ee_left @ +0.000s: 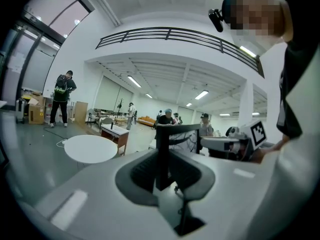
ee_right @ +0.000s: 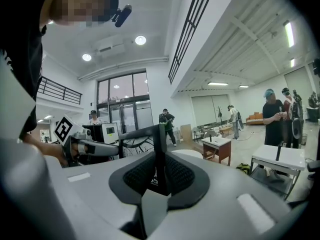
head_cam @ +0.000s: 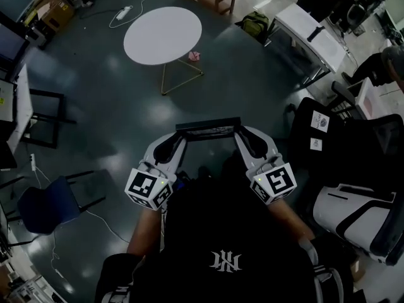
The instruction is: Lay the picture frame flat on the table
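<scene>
Picture frame aloft over dark floor, well short of round white table; left end pinched in jaws of left gripper, right end likewise by right gripper, both clamped tight on its edges.

From above, picture frame shows top edge only, face out of sight. Its print blurry in both gripper views. Under round table, pink thing too small to name.
</scene>
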The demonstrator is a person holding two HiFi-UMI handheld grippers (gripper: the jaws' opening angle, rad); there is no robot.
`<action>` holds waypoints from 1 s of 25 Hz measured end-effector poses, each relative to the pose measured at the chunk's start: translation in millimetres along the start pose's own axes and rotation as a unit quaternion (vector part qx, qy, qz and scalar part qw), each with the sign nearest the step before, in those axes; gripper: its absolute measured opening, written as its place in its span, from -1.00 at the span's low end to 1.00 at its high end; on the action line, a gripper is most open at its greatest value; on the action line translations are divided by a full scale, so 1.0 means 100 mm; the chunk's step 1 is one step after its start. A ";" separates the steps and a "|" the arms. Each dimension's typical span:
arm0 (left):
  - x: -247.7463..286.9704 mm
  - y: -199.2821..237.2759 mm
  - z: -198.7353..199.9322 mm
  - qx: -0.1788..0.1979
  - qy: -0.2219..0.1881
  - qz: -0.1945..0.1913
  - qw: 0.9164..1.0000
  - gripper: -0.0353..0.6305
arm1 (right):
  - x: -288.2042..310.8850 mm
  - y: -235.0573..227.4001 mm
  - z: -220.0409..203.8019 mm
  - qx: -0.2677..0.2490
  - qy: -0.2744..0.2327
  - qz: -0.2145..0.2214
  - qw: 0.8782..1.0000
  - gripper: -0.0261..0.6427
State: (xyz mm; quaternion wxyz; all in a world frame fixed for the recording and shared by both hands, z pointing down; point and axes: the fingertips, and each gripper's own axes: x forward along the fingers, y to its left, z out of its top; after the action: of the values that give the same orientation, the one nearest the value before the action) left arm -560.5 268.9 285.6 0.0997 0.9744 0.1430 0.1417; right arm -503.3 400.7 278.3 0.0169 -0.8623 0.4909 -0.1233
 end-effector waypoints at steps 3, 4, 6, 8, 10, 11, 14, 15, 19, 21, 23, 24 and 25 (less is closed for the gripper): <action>0.22 0.10 0.02 -0.003 0.001 0.007 1.000 -0.72 | 0.18 -0.21 0.00 0.002 -0.001 0.008 1.000 -0.77; 0.30 0.14 0.03 -0.003 0.002 0.011 1.000 -0.72 | 0.25 -0.28 0.01 0.004 -0.003 0.012 1.000 -0.77; 0.46 0.22 0.07 -0.001 0.002 0.022 1.000 -0.72 | 0.39 -0.44 0.02 0.006 -0.004 0.023 1.000 -0.77; 0.63 0.30 0.14 0.001 0.001 0.037 0.999 -0.72 | 0.53 -0.60 0.04 0.007 -0.004 0.037 0.999 -0.77; 0.80 0.38 0.23 0.000 -0.002 0.053 0.999 -0.72 | 0.68 -0.76 0.09 0.008 -0.004 0.052 0.999 -0.78; 0.89 0.41 0.28 0.000 -0.003 0.059 0.998 -0.72 | 0.76 -0.86 0.12 0.007 -0.005 0.059 0.998 -0.77; 1.22 0.46 0.42 0.004 -0.005 0.078 0.997 -0.72 | 0.97 -1.21 0.25 0.005 -0.006 0.079 0.997 -0.77; 1.34 0.47 0.48 0.004 -0.006 0.084 0.996 -0.72 | 1.03 -1.33 0.30 0.004 -0.007 0.086 0.996 -0.77; 1.79 0.43 0.70 0.003 -0.015 0.105 0.994 -0.72 | 1.19 -1.82 0.51 -0.002 -0.010 0.112 0.994 -0.78; 2.01 0.40 0.80 0.004 -0.019 0.115 0.993 -0.72 | 1.25 -2.06 0.59 -0.004 -0.014 0.123 0.992 -0.78; 2.20 0.36 0.89 0.005 -0.024 0.125 0.992 -0.72 | 1.31 -2.27 0.67 -0.007 -0.017 0.136 0.991 -0.77; 2.29 0.35 0.92 0.006 -0.026 0.131 0.991 -0.72 | 1.34 -2.37 0.71 -0.008 -0.019 0.142 0.990 -0.77; 2.36 0.34 0.96 0.007 -0.028 0.137 0.990 -0.72 | 1.36 -2.45 0.74 -0.009 -0.020 0.147 0.989 -0.78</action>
State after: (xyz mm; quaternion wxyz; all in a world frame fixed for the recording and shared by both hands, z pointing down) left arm -305.5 294.8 262.0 0.0763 0.9891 0.0062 0.1258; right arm -213.4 404.7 270.5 0.0372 -0.7830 0.6131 -0.0980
